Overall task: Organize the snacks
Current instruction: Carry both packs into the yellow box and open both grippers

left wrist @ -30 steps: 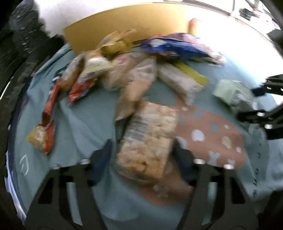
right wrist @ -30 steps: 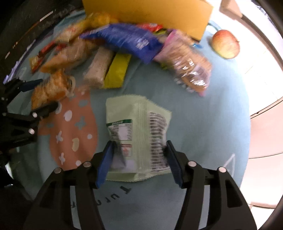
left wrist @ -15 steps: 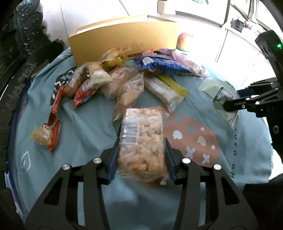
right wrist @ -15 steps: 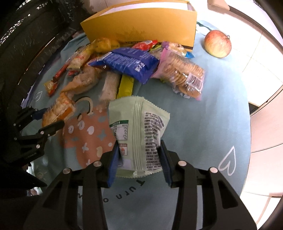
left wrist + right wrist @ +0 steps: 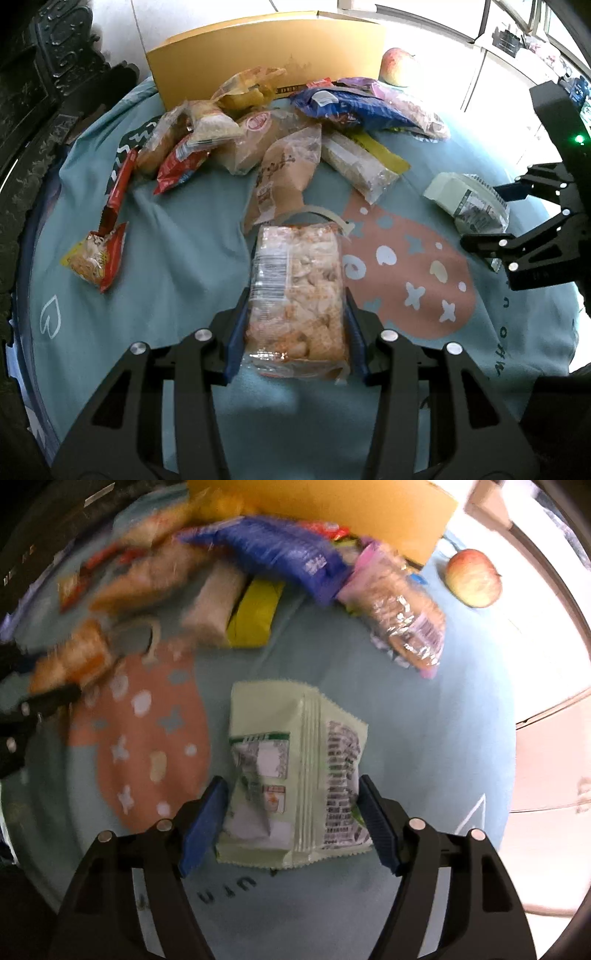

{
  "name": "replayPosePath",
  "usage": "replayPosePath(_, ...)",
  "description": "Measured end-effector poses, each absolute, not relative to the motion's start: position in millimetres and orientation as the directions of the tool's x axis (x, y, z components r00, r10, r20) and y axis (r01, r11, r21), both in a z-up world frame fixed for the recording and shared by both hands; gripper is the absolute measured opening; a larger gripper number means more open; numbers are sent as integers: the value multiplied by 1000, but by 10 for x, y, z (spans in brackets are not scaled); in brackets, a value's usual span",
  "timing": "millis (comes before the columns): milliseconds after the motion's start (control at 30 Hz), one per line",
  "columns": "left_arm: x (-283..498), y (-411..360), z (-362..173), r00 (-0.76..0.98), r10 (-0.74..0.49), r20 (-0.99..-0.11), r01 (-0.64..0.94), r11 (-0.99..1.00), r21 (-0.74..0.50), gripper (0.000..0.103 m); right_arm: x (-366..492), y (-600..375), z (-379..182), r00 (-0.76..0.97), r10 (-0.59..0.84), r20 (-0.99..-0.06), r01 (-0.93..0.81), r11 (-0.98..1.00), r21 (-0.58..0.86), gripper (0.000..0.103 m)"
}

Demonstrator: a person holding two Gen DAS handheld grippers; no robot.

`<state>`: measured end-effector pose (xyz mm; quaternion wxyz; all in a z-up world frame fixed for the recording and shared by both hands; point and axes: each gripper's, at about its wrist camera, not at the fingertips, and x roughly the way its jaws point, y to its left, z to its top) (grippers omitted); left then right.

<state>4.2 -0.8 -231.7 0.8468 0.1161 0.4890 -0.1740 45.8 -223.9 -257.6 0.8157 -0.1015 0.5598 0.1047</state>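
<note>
My left gripper [image 5: 295, 332] is shut on a clear pack of orange crackers [image 5: 297, 291], its blue pads pressed on both sides. My right gripper [image 5: 291, 812] has its pads at the sides of a pale green snack bag [image 5: 295, 771] lying on the blue cloth, wider apart than half a second ago; the right gripper [image 5: 491, 218] and green bag [image 5: 465, 203] also show in the left wrist view. A heap of snack packs [image 5: 280, 140] lies in front of a yellow cardboard box [image 5: 266, 59].
An apple [image 5: 474, 578] sits at the back right beside the box [image 5: 332, 506]. A blue bag [image 5: 280, 554], a pink cookie pack [image 5: 402, 605] and a yellow bar [image 5: 255, 613] lie ahead. A dark carved cabinet [image 5: 44, 74] stands at the left.
The left gripper stays shut on the cracker pack and has hardly moved. The right gripper's jaws have widened around the green bag, and its view swung closer to the cloth.
</note>
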Motion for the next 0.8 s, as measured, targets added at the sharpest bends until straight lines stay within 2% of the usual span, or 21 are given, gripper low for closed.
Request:
replayPosePath(33,39,-4,-2314,463,-181,-868,409,912,28,47,460,-2252,-2564,343,76,-936,-285,958,-26,58)
replayPosePath(133,36,14,-2298,468,-185,-864,403,915,22,47,450,-2301,-2481,354,88,-931,-279,960,-15,47)
replayPosePath(367,40,43,-2070,517,-224,-826,393,920,-3,47,442,-2491,-2110,410,198,-890,-226,968,111,46)
replayPosePath(800,184,87,-1334,636,-295,-713,368,928,-55,47,451,-2546,-1276,555,299,-776,-249,950,188,46)
